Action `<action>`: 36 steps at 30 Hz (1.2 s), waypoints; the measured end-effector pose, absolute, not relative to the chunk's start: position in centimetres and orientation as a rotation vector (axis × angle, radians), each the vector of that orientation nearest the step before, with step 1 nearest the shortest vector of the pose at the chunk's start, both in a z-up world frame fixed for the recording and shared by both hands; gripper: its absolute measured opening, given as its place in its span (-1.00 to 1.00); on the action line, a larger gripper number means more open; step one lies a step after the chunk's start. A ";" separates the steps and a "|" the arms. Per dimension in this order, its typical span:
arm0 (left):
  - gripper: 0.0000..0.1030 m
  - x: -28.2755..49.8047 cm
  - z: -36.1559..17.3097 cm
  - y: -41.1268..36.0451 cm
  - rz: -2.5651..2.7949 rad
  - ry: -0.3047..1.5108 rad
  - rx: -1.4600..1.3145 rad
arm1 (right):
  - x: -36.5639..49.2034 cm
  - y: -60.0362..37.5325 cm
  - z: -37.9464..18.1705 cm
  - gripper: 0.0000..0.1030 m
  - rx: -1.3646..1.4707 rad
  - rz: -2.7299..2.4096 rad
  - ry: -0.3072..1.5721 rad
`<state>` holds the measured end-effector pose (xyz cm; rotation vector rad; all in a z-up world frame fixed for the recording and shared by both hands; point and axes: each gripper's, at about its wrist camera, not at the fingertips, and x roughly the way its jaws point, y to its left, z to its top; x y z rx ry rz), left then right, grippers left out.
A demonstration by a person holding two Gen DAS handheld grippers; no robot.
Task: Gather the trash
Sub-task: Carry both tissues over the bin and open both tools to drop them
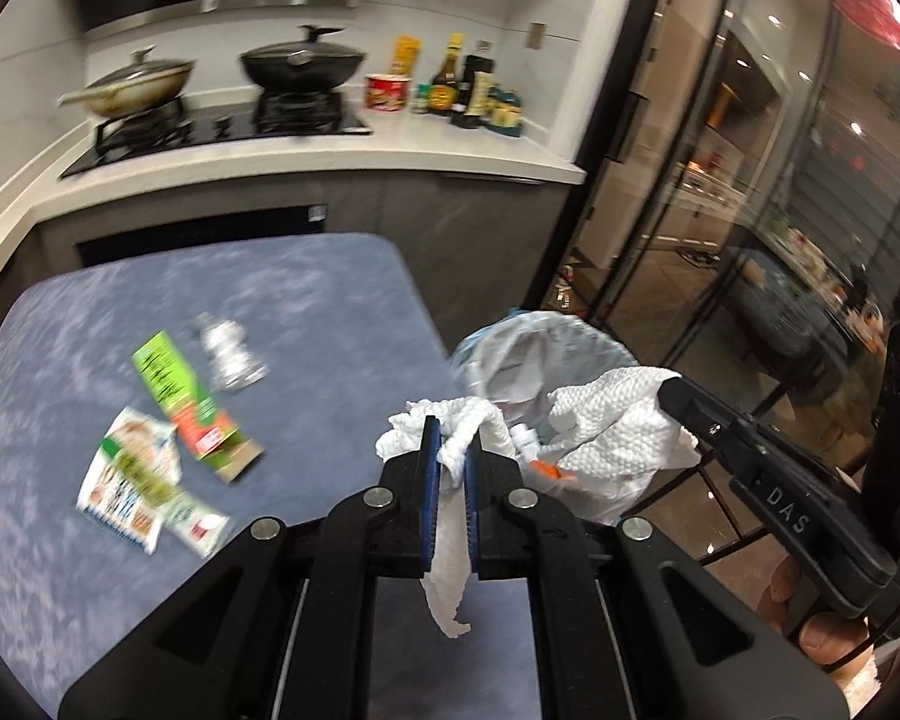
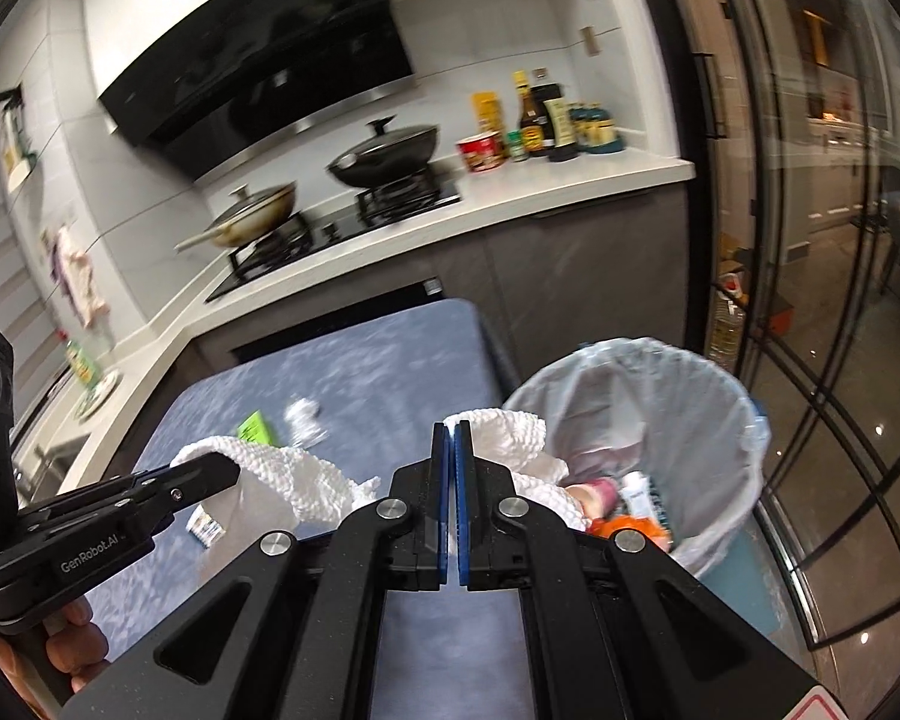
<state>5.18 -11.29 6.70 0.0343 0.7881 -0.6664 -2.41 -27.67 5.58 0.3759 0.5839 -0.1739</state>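
Paper towel dominates both views: the left gripper (image 1: 450, 450) has its blue-padded fingers (image 1: 431, 456) clamped on a crumpled white paper towel (image 1: 444, 540), a twisted tail of it hanging down between them, while the right gripper (image 2: 452, 438) has its fingers pressed together on a second bunched white paper towel (image 2: 510, 432). Both wads hang at the worktop's right edge, beside and partly over the round bin lined with a pale translucent bag (image 2: 720, 420), which stands at about four o'clock from the mottled blue worktop (image 1: 330, 300) and already holds some wrappers. Such paper looks light, soft and limp, so it should drop freely once released, though a loose tail may cling to the pads. On the worktop, at about nine o'clock, lie a flattened green and orange carton (image 1: 195, 402), a crinkled printed snack wrapper (image 1: 132, 480) and a crushed clear plastic bottle (image 1: 228, 354); the stiff carton is best pinched across an edge, the bottle around its narrow neck.
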 end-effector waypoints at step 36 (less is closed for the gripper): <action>-0.41 8.7 0.4 -30.0 -0.797 0.863 0.184 | 1.3 -41.3 -0.1 -0.50 0.495 -0.343 0.643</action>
